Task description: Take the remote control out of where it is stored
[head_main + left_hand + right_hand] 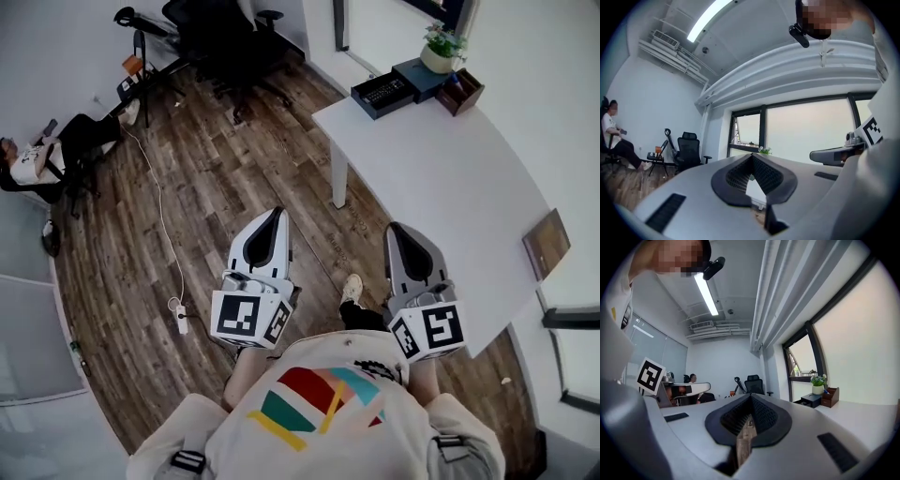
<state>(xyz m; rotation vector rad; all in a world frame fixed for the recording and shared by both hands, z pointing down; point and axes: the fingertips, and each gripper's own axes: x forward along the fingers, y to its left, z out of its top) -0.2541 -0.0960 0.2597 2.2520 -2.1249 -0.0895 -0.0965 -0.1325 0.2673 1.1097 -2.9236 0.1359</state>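
A remote control (383, 91) lies in an open dark drawer tray (367, 105) pulled out of a dark blue box (422, 78) at the far end of the white table (441, 187). My left gripper (277, 215) and right gripper (395, 229) hang side by side in front of my chest, above the wooden floor and well short of the drawer. Both are shut and hold nothing. In the left gripper view the left gripper (751, 155) points toward the window. In the right gripper view the right gripper (750, 396) points into the room, with the blue box (809, 400) far off to its right.
A potted plant (441, 47) and a brown wooden organizer (461, 92) stand beside the box. A brown board (547, 242) lies at the table's right edge. A black office chair (230, 42) stands at the back, and a person sits at the far left (42, 155). A white cable (159, 206) runs across the floor.
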